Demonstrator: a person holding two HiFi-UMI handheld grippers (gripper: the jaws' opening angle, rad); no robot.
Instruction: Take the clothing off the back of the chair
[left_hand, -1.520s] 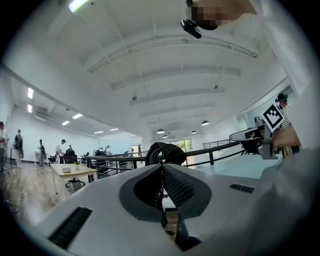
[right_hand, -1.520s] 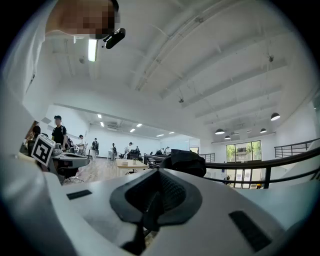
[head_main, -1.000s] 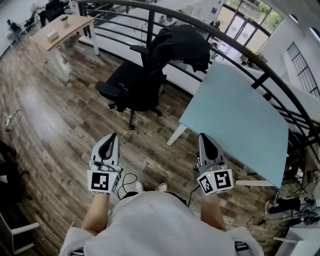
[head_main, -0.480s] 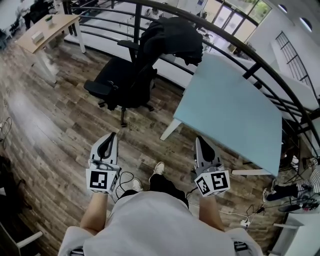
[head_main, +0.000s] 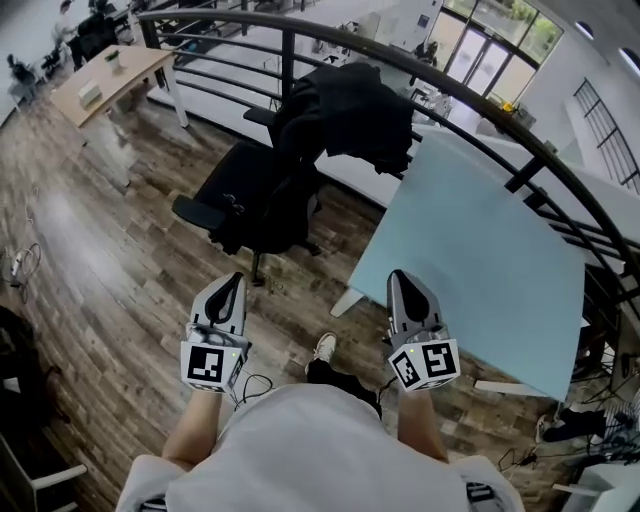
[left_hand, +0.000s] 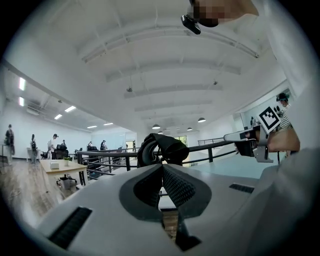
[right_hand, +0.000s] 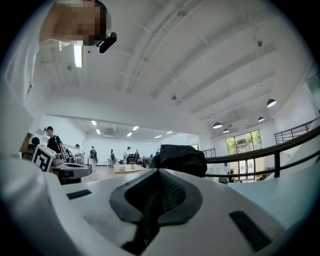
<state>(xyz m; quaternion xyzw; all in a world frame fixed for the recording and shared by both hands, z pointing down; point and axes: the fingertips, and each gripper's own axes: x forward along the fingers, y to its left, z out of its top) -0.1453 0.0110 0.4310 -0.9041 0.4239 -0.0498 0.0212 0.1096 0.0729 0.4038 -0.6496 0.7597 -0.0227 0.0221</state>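
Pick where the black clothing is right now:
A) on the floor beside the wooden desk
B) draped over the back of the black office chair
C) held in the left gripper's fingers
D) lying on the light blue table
B: the black clothing hangs over the back of the black office chair, while the left gripper and right gripper are both shut, empty and short of it.
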